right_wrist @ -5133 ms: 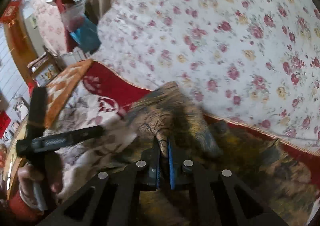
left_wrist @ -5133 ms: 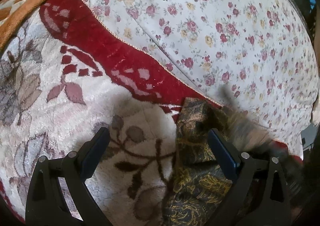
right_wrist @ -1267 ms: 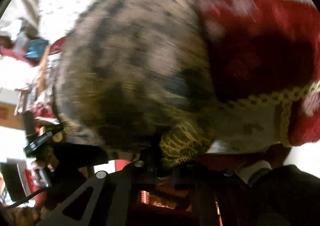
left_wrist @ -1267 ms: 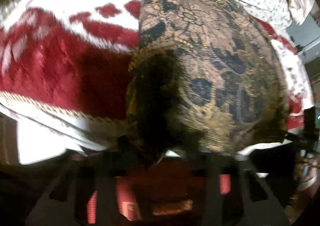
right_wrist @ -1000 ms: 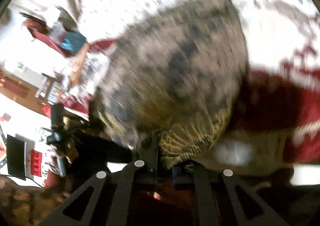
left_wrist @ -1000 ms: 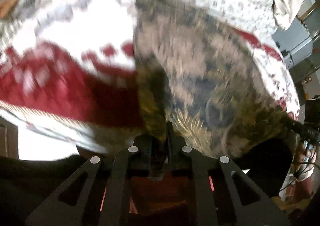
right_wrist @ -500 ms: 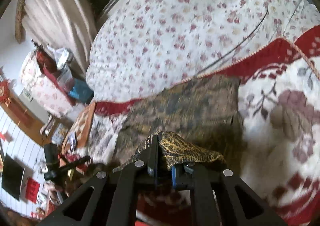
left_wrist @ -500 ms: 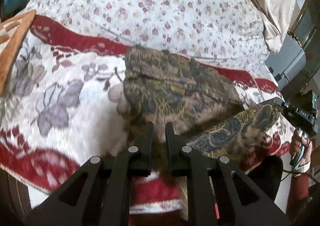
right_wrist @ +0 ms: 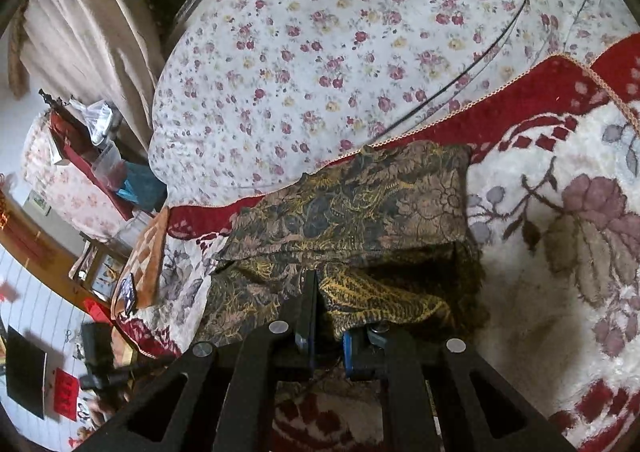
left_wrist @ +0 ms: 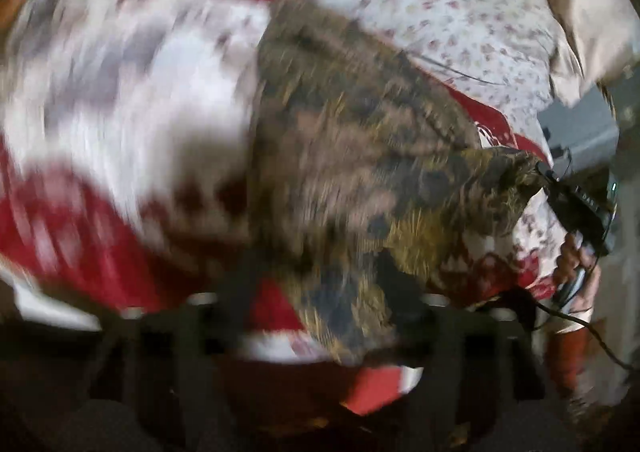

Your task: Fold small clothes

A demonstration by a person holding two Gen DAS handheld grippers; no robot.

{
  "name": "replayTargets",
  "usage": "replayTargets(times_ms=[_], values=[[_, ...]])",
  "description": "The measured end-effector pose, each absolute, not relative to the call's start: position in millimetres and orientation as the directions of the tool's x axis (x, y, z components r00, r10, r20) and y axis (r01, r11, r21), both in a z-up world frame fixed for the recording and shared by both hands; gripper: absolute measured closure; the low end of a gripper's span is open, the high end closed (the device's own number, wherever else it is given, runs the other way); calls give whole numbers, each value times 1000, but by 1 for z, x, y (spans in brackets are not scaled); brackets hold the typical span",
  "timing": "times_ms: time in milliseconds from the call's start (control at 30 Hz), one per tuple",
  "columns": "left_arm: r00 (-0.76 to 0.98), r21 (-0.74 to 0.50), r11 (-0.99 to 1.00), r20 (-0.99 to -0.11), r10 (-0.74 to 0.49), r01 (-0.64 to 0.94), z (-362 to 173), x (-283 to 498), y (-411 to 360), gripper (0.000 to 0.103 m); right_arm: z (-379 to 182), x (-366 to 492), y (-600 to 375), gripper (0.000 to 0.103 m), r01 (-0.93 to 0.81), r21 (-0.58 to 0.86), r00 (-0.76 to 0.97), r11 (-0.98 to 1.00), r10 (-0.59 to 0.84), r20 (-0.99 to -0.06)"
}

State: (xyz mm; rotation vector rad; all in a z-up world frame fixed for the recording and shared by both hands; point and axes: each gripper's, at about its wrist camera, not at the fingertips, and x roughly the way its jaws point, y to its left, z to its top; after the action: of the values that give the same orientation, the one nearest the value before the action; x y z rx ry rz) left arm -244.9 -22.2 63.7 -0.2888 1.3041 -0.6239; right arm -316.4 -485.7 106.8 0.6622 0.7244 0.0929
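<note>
While left gripper (left_wrist: pixel 316 276) jaws open, letting go near hem, dark gold-patterned garment (right_wrist: pixel 352 212) lies half-folded on red-and-cream floral blanket (right_wrist: pixel 560 252). Right gripper (right_wrist: pixel 326 316) pinched tight on its corner. Best practice, judged: carry corner across, align edges, release flat.

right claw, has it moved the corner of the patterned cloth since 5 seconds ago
Yes. The right claw has drawn the patterned cloth corner from near the red blanket border toward the camera, over the cloth's near part.
</note>
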Motion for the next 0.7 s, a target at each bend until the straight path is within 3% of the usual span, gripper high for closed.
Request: replayTargets(times_ms=[233,567,633,700], values=[[97,-534,827,-827,-554,175,24,-273,-29,36,98,-318,-488,95,137,612,742,779,328,-585],[138,-527,796,-802,-582,298,26,-285,-73,36,94,-319,-487,95,154,621,736,769,330,-591],[130,-525,791,-802,-583,314,24,-283,-79,46,92,-317,-487,95,158,621,733,767,330,-594],[99,-554,771,-789,-607,313,23,-280,-85,83,90,-314,-487,95,158,623,730,766,334,-596]])
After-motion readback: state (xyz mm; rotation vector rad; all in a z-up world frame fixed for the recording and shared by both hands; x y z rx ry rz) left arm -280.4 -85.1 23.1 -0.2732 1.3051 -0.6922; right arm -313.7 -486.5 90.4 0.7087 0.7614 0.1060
